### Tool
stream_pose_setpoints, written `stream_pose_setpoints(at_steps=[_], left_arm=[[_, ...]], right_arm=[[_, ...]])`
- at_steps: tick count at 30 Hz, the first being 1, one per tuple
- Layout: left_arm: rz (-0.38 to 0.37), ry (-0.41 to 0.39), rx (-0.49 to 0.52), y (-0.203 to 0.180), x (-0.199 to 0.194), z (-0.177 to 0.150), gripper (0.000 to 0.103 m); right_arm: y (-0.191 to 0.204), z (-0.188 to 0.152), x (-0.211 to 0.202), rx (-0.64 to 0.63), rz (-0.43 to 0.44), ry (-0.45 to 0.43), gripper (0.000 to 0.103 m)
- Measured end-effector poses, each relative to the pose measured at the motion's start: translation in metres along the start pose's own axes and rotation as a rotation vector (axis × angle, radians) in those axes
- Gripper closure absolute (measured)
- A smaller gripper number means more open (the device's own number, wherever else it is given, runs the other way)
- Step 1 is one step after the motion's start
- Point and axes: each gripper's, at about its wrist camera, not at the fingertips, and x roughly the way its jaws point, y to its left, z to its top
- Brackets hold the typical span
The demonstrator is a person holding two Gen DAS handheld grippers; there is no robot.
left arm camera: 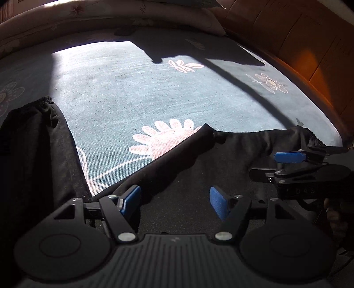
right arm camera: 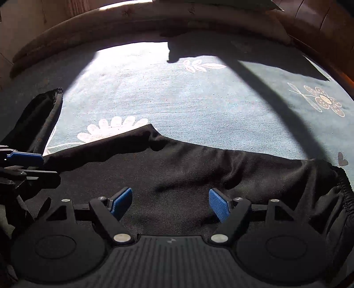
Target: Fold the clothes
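Observation:
A pair of black trousers [left arm camera: 232, 155] lies on a blue-grey flowered bedsheet [left arm camera: 132, 88]. One leg runs up the left to a gathered cuff [left arm camera: 45, 99]; the other runs right to a cuff [left arm camera: 316, 141]. My left gripper [left arm camera: 174, 200] hovers open over the fabric near the crotch, with nothing between its blue pads. The right gripper [left arm camera: 283, 166] shows at the right edge, held by a hand. In the right wrist view my right gripper [right arm camera: 170, 202] is open over the right leg [right arm camera: 221, 168], whose cuff [right arm camera: 345, 188] is at the far right. The left gripper's pad [right arm camera: 24, 158] shows at the left.
A rolled pinkish quilt or pillow [left arm camera: 110, 20] lies along the far side of the bed. Wooden panelling [left arm camera: 309, 44] borders the bed on the right. Bright sunlight and hard shadows cross the sheet beyond the trousers.

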Motion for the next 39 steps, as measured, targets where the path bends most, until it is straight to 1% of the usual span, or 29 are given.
stream_pose_setpoints(at_steps=[1, 3, 5, 9, 10, 12, 13, 15, 16, 17, 21, 23, 25, 27, 28, 29, 30, 31, 33, 34, 37, 39], left_arm=[[-0.002, -0.008, 0.008, -0.001, 0.001, 0.000, 0.033], [-0.013, -0.018, 0.012, 0.000, 0.005, 0.000, 0.032], [-0.015, -0.032, 0.022, 0.001, 0.009, -0.001, 0.032], [-0.005, -0.089, 0.038, 0.006, 0.007, -0.005, 0.032], [-0.003, -0.103, 0.039, 0.008, 0.007, -0.007, 0.032], [0.024, -0.131, 0.081, 0.006, 0.006, -0.010, 0.032], [0.042, -0.146, 0.104, 0.004, 0.005, -0.012, 0.032], [0.048, -0.168, 0.110, 0.003, 0.003, -0.015, 0.032], [0.033, -0.168, 0.103, 0.004, 0.002, -0.016, 0.029], [0.016, -0.165, 0.094, 0.005, 0.001, -0.017, 0.024], [-0.008, -0.185, 0.091, 0.005, -0.006, -0.019, 0.024], [-0.025, -0.227, 0.088, 0.004, -0.012, -0.022, 0.024], [-0.014, -0.281, 0.077, -0.002, -0.021, -0.027, 0.024], [0.002, -0.323, 0.041, -0.012, -0.035, -0.036, 0.023], [0.005, -0.347, 0.020, -0.017, -0.043, -0.042, 0.022], [0.002, -0.371, -0.008, -0.023, -0.051, -0.051, 0.015], [-0.002, -0.395, -0.036, -0.030, -0.060, -0.061, 0.013], [0.020, -0.401, -0.066, -0.038, -0.066, -0.070, 0.012], [0.036, -0.352, -0.063, -0.054, -0.071, -0.081, 0.010], [0.043, -0.325, -0.059, -0.062, -0.074, -0.086, 0.010], [0.023, -0.284, -0.031, -0.081, -0.072, -0.098, 0.010], [0.036, -0.250, -0.050, -0.093, -0.066, -0.106, 0.010]], right_arm=[[0.003, 0.003, 0.000, -0.002, 0.008, -0.022, 0.022], [0.008, 0.006, 0.006, -0.007, 0.020, -0.056, 0.017], [0.012, 0.005, 0.013, -0.005, 0.014, -0.072, 0.016], [0.019, 0.000, 0.023, -0.035, 0.030, -0.089, 0.014], [0.020, -0.001, 0.025, -0.043, 0.034, -0.093, 0.010], [0.024, -0.004, 0.030, -0.058, 0.042, -0.102, 0.006], [0.026, -0.005, 0.033, -0.066, 0.046, -0.106, 0.000], [0.029, -0.008, 0.038, -0.082, 0.054, -0.114, 0.000], [0.031, -0.009, 0.040, -0.089, 0.058, -0.118, 0.000], [0.032, -0.010, 0.042, -0.093, 0.066, -0.124, 0.000], [0.020, -0.012, 0.036, -0.038, 0.172, -0.169, 0.000], [0.015, -0.017, 0.031, -0.004, 0.230, -0.180, 0.000], [0.008, -0.026, 0.021, 0.033, 0.279, -0.204, 0.000], [0.004, -0.040, 0.004, 0.038, 0.286, -0.251, 0.000], [0.003, -0.047, -0.009, 0.028, 0.269, -0.286, 0.000], [0.003, -0.055, -0.026, 0.022, 0.248, -0.329, 0.000], [0.002, -0.062, -0.043, 0.016, 0.227, -0.372, 0.000], [0.002, -0.069, -0.060, 0.010, 0.206, -0.414, 0.000], [0.001, -0.078, -0.087, 0.018, 0.172, -0.486, 0.000], [-0.004, -0.083, -0.089, 0.052, 0.195, -0.477, 0.000], [-0.021, -0.100, -0.095, 0.152, 0.253, -0.450, 0.000], [-0.024, -0.117, -0.090, 0.178, 0.187, -0.451, 0.000]])
